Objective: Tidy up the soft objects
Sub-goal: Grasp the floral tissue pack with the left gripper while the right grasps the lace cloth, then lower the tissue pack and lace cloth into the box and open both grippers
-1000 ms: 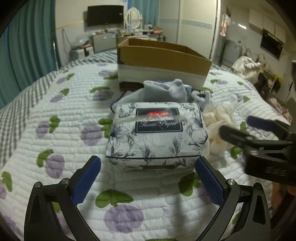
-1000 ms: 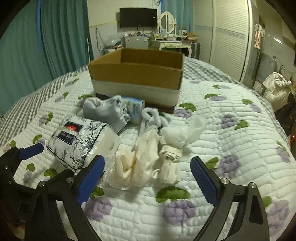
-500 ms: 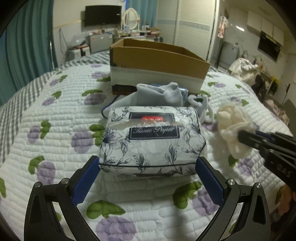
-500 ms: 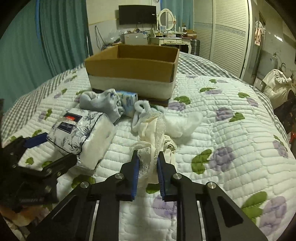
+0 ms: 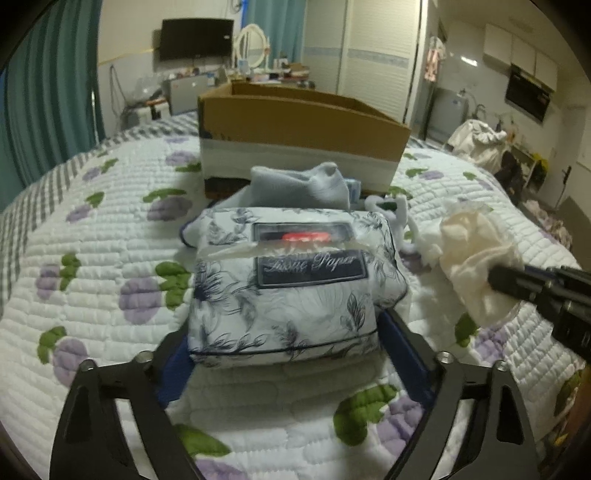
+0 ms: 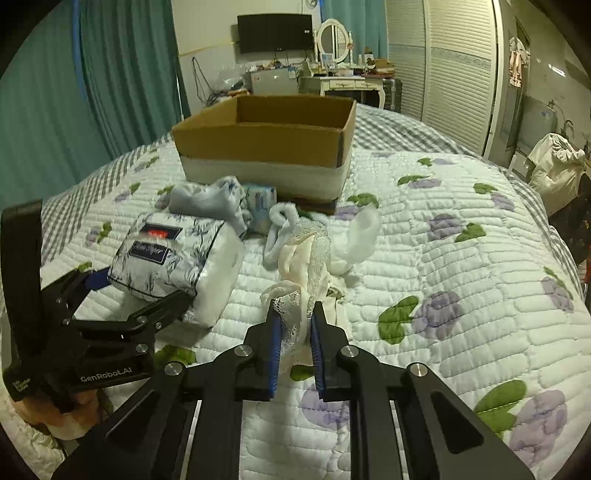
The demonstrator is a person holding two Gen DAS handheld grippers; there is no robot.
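Note:
A floral tissue paper pack [image 5: 295, 288] lies on the quilted bed, and my left gripper [image 5: 288, 354] is shut on its near end; the pack also shows in the right wrist view [image 6: 173, 258]. My right gripper [image 6: 293, 332] is shut on a cream lace cloth [image 6: 306, 266], lifted a little off the quilt; the cloth shows in the left wrist view [image 5: 476, 254] too. A grey-blue cloth [image 6: 210, 199], a small blue packet [image 6: 262, 199] and white soft pieces [image 6: 358, 236] lie in front of the open cardboard box [image 6: 266, 147].
The bed has a white quilt [image 6: 461, 258] with purple flowers. Teal curtains [image 6: 110, 92] hang at the left. A dresser, mirror and TV [image 6: 275, 33] stand behind the bed. A pale bundle [image 6: 554, 170] sits at the far right.
My left gripper has closed from open onto the tissue pack. My right gripper, shut on the lace cloth since half a second ago, has raised it slightly.

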